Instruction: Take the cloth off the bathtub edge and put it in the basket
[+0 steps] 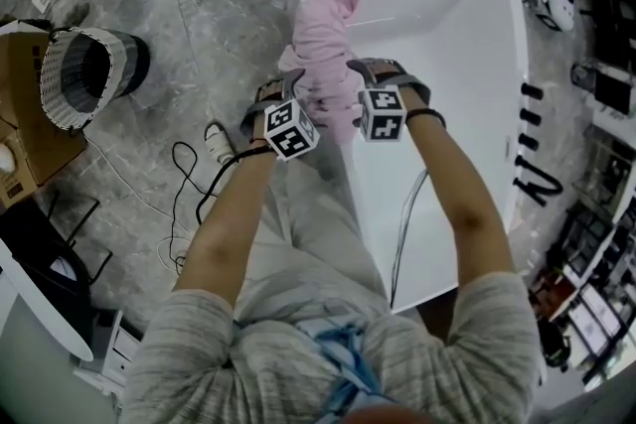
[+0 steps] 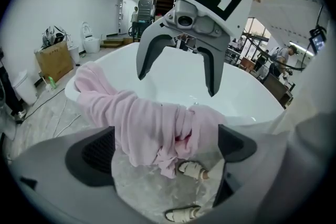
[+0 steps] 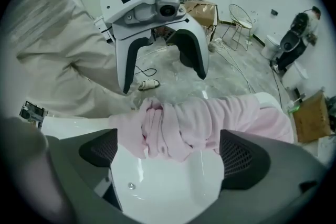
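Jaws of the left gripper point(image 1: 280, 84) stand spread wide. The pink cloth point(image 1: 328, 40) lies between its pads, which do not clamp it.

1. Far left of the head view: the basket point(image 1: 87, 72) sits on the marble floor point(image 1: 199, 25), beside a cardboard box point(image 1: 22, 129) and well apart from the bathtub point(image 1: 447, 25).
2. Centre: the cloth is draped over the bathtub's left edge. It runs, bunched, from the upper centre of the frame down to the two grippers.
3. Right of the cloth: the right gripper point(image 1: 396, 74) faces the left one across the edge. Its jaws are likewise spread, with the bunched cloth between the pads and unclamped.
4. Right half: the white bathtub fills the frame, with the person's right forearm above it.
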Action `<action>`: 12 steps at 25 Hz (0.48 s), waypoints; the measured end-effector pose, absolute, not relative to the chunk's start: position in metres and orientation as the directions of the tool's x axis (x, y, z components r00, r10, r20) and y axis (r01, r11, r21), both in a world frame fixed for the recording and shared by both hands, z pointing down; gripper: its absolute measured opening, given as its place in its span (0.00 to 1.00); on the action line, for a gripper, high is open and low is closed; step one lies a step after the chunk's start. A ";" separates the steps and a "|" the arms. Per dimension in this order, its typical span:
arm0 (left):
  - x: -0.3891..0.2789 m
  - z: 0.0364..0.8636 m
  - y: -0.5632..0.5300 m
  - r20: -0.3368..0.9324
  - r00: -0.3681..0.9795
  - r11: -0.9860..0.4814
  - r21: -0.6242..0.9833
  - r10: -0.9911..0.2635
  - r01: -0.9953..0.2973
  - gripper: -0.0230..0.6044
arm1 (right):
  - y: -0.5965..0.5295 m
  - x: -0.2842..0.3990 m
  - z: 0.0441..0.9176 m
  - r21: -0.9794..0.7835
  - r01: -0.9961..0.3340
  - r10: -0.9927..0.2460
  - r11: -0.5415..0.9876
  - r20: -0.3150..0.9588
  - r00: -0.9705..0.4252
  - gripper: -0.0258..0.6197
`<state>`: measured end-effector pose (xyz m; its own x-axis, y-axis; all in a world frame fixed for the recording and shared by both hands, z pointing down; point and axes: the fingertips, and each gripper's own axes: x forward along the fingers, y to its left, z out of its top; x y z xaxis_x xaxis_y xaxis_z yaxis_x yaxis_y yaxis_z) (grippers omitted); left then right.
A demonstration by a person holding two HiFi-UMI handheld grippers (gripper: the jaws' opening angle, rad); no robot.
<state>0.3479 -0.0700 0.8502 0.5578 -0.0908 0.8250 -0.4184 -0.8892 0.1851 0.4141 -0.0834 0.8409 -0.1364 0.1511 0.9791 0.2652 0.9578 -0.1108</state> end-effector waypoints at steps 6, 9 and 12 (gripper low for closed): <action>0.353 0.888 -0.067 0.870 0.466 -0.874 0.092 -0.163 -0.478 0.99 | -0.085 0.414 0.881 0.067 0.311 -0.022 0.948 0.989 -0.148 0.93; 0.353 0.899 -0.076 0.878 0.437 -0.858 0.062 -0.197 -0.510 0.99 | -0.090 0.415 0.892 0.092 0.302 -0.050 0.949 0.988 -0.144 0.93; 0.353 0.908 -0.091 0.885 0.424 -0.863 0.054 -0.191 -0.503 0.99 | -0.101 0.413 0.899 0.089 0.312 -0.047 0.946 0.989 -0.141 0.93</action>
